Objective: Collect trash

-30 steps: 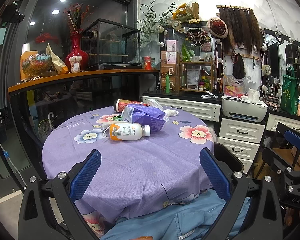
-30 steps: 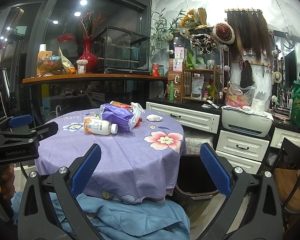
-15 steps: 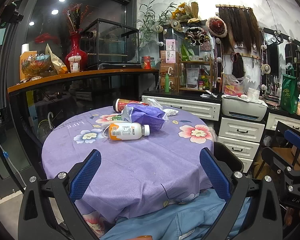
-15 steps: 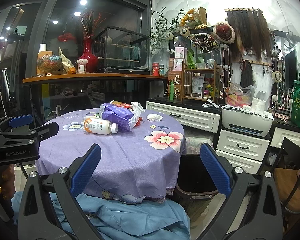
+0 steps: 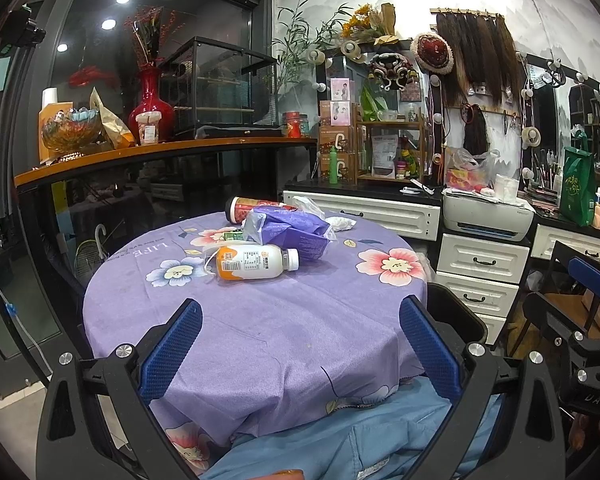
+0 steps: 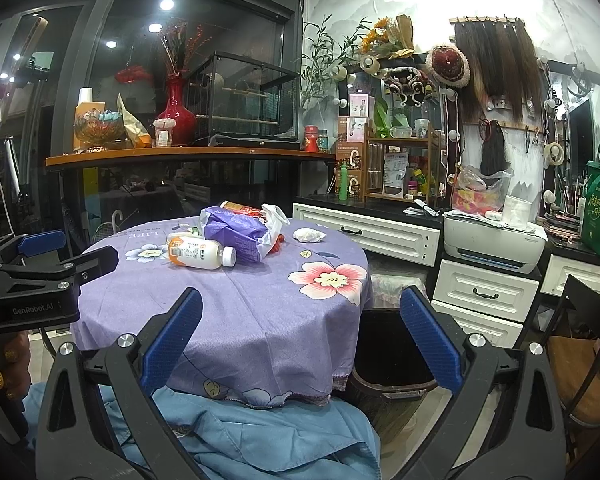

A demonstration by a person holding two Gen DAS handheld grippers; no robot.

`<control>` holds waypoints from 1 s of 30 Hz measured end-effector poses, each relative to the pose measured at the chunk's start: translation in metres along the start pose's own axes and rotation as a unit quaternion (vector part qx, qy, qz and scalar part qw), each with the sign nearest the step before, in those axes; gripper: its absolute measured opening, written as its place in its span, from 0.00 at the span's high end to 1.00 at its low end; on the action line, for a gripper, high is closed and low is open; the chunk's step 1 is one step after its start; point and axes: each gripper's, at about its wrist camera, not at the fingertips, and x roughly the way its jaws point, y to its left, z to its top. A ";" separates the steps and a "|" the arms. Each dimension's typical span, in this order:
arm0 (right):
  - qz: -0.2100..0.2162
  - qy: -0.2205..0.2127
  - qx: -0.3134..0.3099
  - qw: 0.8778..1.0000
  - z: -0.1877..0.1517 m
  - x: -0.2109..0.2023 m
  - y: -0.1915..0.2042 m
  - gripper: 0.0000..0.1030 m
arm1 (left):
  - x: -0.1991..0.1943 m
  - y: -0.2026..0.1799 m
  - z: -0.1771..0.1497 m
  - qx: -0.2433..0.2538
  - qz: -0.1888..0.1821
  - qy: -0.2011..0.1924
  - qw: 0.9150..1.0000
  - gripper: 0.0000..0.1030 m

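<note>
Nearest the cameras, both grippers hang short of the round counter, over blue cloth. The left gripper has its blue fingers spread wide with nothing between them; the right gripper is likewise wide apart and empty. In the right view the left gripper's body reads "GenRobot.AI", and a hand grips its handle.

Nothing has shifted in the last second: grippers and trash sit as before.

On the purple flowered cover, printed "LIFE", a white bottle with an orange label lies on its side; its small print is too fine to read. Touching it behind is a crumpled purple bag, then a red can lying flat, and a white paper wad just apart to the right.

Below the counter's right edge stands a dark bin; its inside looks dark, contents unclear.

Farther back, a white printer sits on white drawers.
</note>
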 end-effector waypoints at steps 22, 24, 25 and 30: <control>0.000 0.001 0.001 1.000 0.001 -0.001 -0.001 0.05 | 0.002 -0.003 -0.003 0.002 -0.001 0.002 1.000 0.05; 0.000 0.001 0.001 1.000 0.001 -0.001 -0.002 0.05 | 0.002 -0.005 -0.004 0.002 -0.001 0.003 1.000 0.05; 0.000 0.001 0.002 1.000 0.001 -0.001 -0.002 0.05 | 0.003 -0.003 -0.005 0.002 -0.001 0.003 1.000 0.05; 0.000 0.004 0.000 1.000 -0.006 0.006 0.001 0.05 | 0.011 -0.005 -0.011 0.005 0.000 0.011 1.000 0.05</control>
